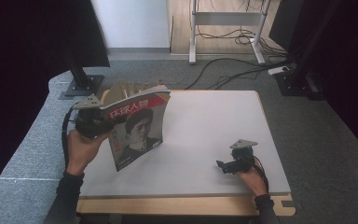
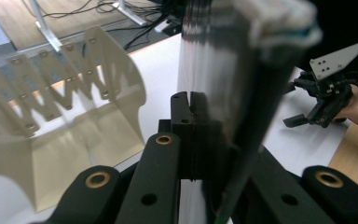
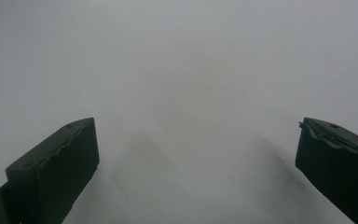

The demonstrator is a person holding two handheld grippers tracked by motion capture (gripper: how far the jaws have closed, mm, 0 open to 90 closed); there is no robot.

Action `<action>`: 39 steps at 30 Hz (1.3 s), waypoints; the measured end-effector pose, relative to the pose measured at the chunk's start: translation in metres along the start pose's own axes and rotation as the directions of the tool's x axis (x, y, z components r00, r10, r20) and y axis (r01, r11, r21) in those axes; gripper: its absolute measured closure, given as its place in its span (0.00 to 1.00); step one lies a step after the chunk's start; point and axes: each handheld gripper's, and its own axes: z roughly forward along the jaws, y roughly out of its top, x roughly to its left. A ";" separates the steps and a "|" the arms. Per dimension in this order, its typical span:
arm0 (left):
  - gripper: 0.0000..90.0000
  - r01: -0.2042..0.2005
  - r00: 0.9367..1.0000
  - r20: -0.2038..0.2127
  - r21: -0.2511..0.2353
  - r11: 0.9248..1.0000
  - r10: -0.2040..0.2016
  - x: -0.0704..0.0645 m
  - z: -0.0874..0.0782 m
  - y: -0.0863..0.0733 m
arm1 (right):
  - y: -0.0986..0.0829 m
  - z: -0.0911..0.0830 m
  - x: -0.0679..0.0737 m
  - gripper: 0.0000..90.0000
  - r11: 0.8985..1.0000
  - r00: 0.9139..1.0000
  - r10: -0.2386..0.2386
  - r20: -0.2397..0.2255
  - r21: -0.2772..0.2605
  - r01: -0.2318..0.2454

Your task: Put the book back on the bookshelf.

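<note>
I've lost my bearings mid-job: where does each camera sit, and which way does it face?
High view: above the person's side, looking down on the white table; both forearms, left gripper, right gripper.
Left gripper view: along shut jaws clamping the red-covered magazine, beside a beige slotted rack.
Right gripper view: facing bare tabletop between open jaws.
High and left gripper views share the magazine, rack and right gripper.

Right gripper (image 3: 196,163): both black fingers (image 3: 56,168) wide apart, one at lower left, the other at lower right, nothing between them. They hang over plain white table (image 3: 182,70). Faint soft shadows on the surface between and beside the fingers.
</note>
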 end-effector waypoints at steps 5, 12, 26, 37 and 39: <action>0.97 0.018 0.999 -0.035 -0.011 1.000 -0.019 0.007 -0.015 -0.003 | -0.003 0.003 0.002 0.00 1.000 1.000 -0.004 0.019 0.010 0.004; 0.97 0.053 0.994 -0.094 -0.023 0.998 -0.055 0.020 -0.036 -0.010 | -0.004 0.004 0.002 0.00 1.000 1.000 -0.006 0.023 0.010 0.005; 0.97 0.119 0.963 -0.239 -0.043 0.992 -0.126 0.054 -0.048 -0.019 | -0.004 0.004 0.002 0.00 1.000 1.000 -0.003 0.023 0.007 0.003; 0.97 0.163 0.944 -0.275 -0.091 0.982 -0.182 0.080 -0.022 -0.010 | -0.004 0.004 0.002 0.00 1.000 1.000 0.000 0.021 0.007 0.000; 0.97 0.171 0.941 -0.277 -0.103 0.980 -0.193 0.084 -0.016 -0.007 | -0.004 0.004 0.002 0.00 1.000 1.000 0.000 0.021 0.008 0.000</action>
